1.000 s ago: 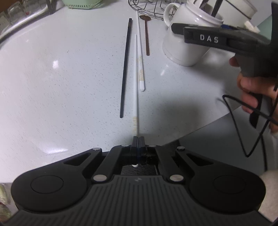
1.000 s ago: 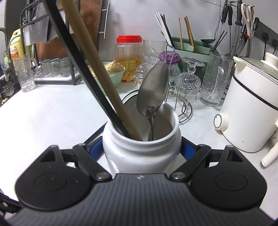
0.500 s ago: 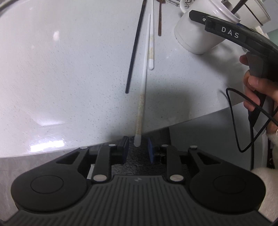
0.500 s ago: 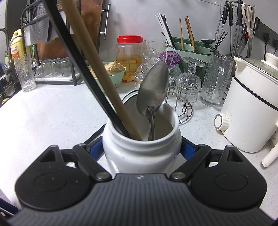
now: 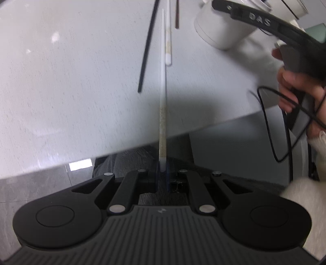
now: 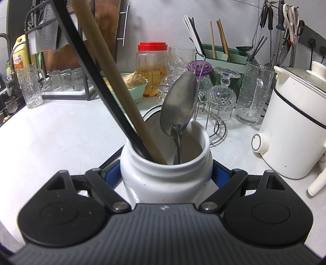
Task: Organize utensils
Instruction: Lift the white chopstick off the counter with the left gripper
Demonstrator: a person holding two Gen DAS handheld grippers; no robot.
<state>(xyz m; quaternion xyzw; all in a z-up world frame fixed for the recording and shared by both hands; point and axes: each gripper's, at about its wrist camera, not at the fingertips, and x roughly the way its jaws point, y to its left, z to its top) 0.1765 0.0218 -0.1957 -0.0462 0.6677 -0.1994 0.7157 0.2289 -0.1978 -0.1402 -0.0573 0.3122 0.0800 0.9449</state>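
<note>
My left gripper (image 5: 162, 179) points steeply down past the counter edge, and its jaws are closing on the near end of a long white chopstick (image 5: 163, 102), which its pads pinch. The chopstick slants away over the counter. Beyond it lie a black chopstick (image 5: 147, 46), a second white chopstick (image 5: 168, 40) and a brown utensil (image 5: 176, 16). My right gripper (image 6: 166, 173) is shut on a white jar (image 6: 167, 179). The jar holds a metal spoon (image 6: 179, 106), a black chopstick (image 6: 97, 71) and a tan chopstick (image 6: 114, 67). The left wrist view shows the same jar (image 5: 220, 30) at top right.
A person's hand (image 5: 295, 87) and a looping black cable (image 5: 273, 130) are at the right of the left wrist view. Behind the jar stand a rack of glasses (image 6: 222, 91), a red-lidded container (image 6: 152, 67), a green utensil holder (image 6: 224, 55) and a white cooker (image 6: 295, 122).
The left jaws opened, slid back along the white chopstick to its near end and closed on it again. That view tipped down over the counter edge. The right gripper kept still.
</note>
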